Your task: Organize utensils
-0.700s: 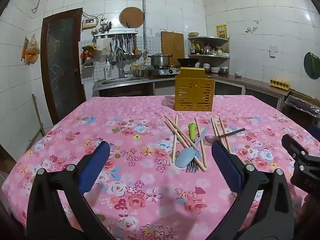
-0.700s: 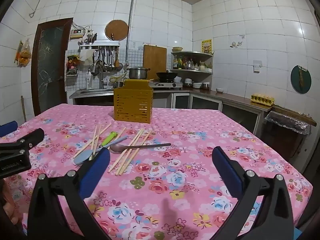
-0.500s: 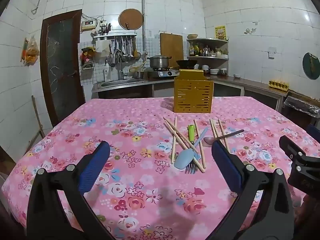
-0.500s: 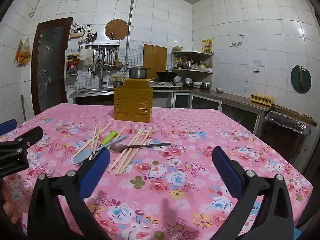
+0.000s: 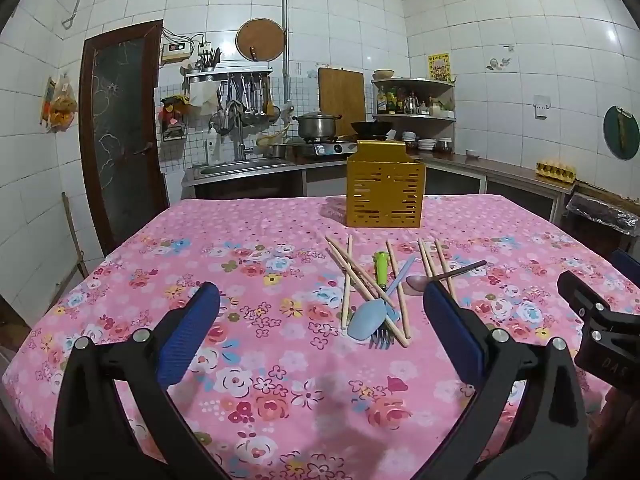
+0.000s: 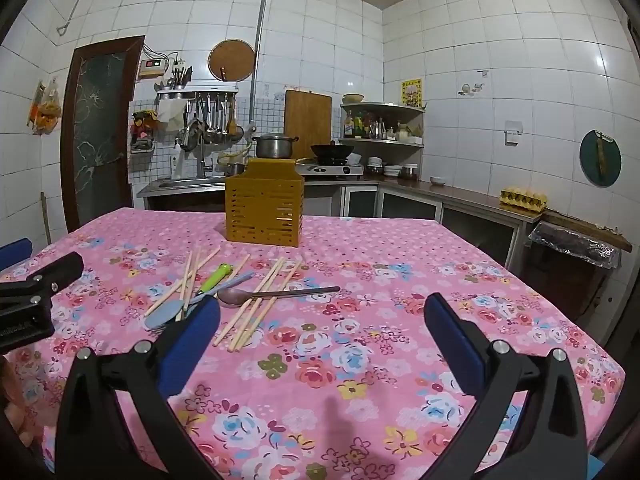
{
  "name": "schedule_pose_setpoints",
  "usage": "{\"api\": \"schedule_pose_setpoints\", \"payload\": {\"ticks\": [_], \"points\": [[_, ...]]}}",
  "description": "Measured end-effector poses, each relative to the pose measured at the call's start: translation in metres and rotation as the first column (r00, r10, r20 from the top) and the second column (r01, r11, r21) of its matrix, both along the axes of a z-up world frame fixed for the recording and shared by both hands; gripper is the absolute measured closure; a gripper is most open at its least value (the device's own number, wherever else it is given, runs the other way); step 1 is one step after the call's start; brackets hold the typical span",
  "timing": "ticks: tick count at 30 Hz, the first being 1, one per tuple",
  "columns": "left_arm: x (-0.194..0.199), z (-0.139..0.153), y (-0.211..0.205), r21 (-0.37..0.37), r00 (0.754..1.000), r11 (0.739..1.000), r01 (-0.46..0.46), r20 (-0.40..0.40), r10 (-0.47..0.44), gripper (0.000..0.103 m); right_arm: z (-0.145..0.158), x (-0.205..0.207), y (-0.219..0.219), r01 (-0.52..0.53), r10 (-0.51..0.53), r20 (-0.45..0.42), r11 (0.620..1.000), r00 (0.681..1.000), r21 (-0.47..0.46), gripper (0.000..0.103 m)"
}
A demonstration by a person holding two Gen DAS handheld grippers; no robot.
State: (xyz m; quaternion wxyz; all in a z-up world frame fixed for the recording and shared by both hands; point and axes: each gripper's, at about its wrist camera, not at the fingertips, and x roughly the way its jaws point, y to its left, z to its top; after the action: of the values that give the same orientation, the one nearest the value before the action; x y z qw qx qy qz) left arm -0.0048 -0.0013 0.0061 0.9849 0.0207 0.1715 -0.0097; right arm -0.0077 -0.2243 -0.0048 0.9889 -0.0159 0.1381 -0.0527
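Observation:
A heap of utensils lies mid-table on the pink floral cloth [image 5: 256, 264]: several wooden chopsticks [image 5: 352, 268], a light blue spoon [image 5: 368, 322], a green-handled fork [image 5: 381, 268] and a dark metal spoon [image 5: 440, 276]. Behind them stands a yellow slotted utensil holder [image 5: 385, 194]. My left gripper [image 5: 320, 304] hovers open near the front edge, nothing between its blue pads. In the right wrist view the chopsticks [image 6: 260, 304], dark spoon [image 6: 276, 294] and holder [image 6: 264, 210] show again. My right gripper [image 6: 322, 312] is open and empty too, to the right of the heap.
A kitchen counter with sink [image 5: 240, 166], pot [image 5: 316, 126] and stove runs behind the table. A dark door [image 5: 120, 128] is at the left. A foil-covered bin [image 6: 576, 242] stands right of the table. The other gripper's black body [image 5: 600, 328] shows at the right edge.
Both views have shifted very slightly; the utensils and holder lie as before, and both grippers stay wide open.

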Motion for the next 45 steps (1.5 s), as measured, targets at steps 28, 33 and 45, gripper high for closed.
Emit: {"api": "schedule_pose_setpoints", "payload": {"ticks": [28,33,45], "points": [[0.0008,0.0006,-0.0002,0.003,1.000,1.000,0.009,0.010,-0.009,0.005,-0.0029,0.0021,0.0001,0.020,-0.020,0.007,1.000,1.000,-0.004,0.004],[0.0014,0.0006,0.0009,0.003,1.000,1.000,0.010,0.007,-0.010,0.005,-0.0041,0.0027,0.0002,0.024,-0.024,0.005,1.000,1.000,-0.005,0.004],[0.0011,0.0009,0.0019,0.000,1.000,1.000,0.010,0.008,-0.010,0.005,-0.0049,0.0026,0.0010,0.024,-0.024,0.006,1.000,1.000,-0.005,0.004]]}}
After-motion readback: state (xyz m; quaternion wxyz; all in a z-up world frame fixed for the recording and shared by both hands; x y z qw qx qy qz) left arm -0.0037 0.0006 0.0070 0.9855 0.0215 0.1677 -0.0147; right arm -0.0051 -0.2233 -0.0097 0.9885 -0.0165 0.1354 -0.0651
